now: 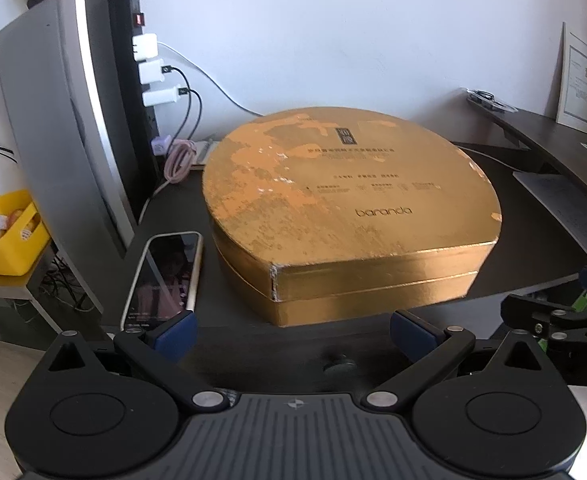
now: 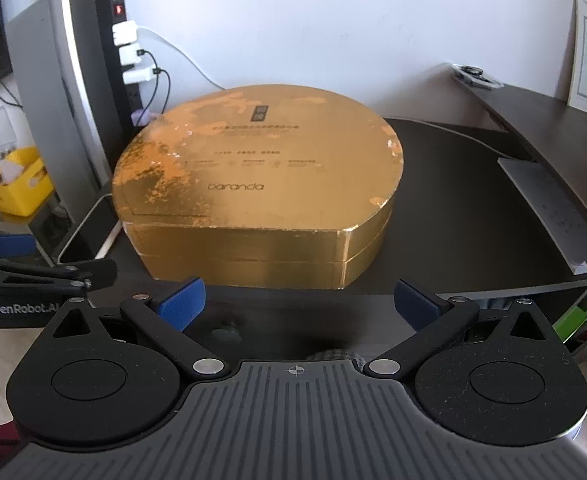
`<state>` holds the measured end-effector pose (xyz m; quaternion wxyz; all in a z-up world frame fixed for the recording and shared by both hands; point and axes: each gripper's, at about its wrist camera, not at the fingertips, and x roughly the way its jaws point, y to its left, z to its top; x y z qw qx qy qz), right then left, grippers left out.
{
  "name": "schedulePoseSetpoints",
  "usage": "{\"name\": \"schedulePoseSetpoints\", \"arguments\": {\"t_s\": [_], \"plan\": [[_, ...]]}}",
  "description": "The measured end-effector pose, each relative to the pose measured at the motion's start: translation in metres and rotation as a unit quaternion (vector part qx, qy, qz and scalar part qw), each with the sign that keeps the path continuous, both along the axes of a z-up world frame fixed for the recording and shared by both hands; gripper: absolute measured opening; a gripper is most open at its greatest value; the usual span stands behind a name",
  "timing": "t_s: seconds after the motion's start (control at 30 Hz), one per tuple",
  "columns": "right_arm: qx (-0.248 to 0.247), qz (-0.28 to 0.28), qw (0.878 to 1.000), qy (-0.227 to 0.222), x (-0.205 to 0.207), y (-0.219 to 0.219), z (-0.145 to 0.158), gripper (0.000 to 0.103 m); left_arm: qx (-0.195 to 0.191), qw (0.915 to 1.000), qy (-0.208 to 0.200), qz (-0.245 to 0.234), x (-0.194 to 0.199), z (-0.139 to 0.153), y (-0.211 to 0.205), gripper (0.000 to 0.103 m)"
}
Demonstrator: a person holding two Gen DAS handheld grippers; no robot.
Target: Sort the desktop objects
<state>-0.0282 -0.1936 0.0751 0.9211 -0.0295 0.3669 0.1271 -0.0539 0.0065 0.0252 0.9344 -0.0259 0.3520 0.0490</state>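
While hovering just short of the gold box (image 1: pixel 349 208), both sets of fingers spread wide, nothing held.

Sitting mid-table (image 2: pixel 473 208), lid on, phone (image 1: pixel 165 276) just beside its left edge. Left gripper (image 1: pixel 291 330) and right gripper (image 2: pixel 299 300) both lined up on the near flat side, not touching yet. Probably best to come in low, one from each side, squeeze the base rather than the lid so it doesn't pop off, and steer clear of the phone.
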Motion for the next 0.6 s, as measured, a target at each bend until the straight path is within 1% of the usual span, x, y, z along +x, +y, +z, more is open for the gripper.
{"name": "schedulePoseSetpoints", "arguments": {"t_s": [0.6], "plan": [[0.009, -0.009, 1.000, 0.017, 0.013, -0.008, -0.012, 0.103, 0.013, 0.9995, 0.023, -0.020, 0.009, -0.012, -0.011, 0.102]]}}
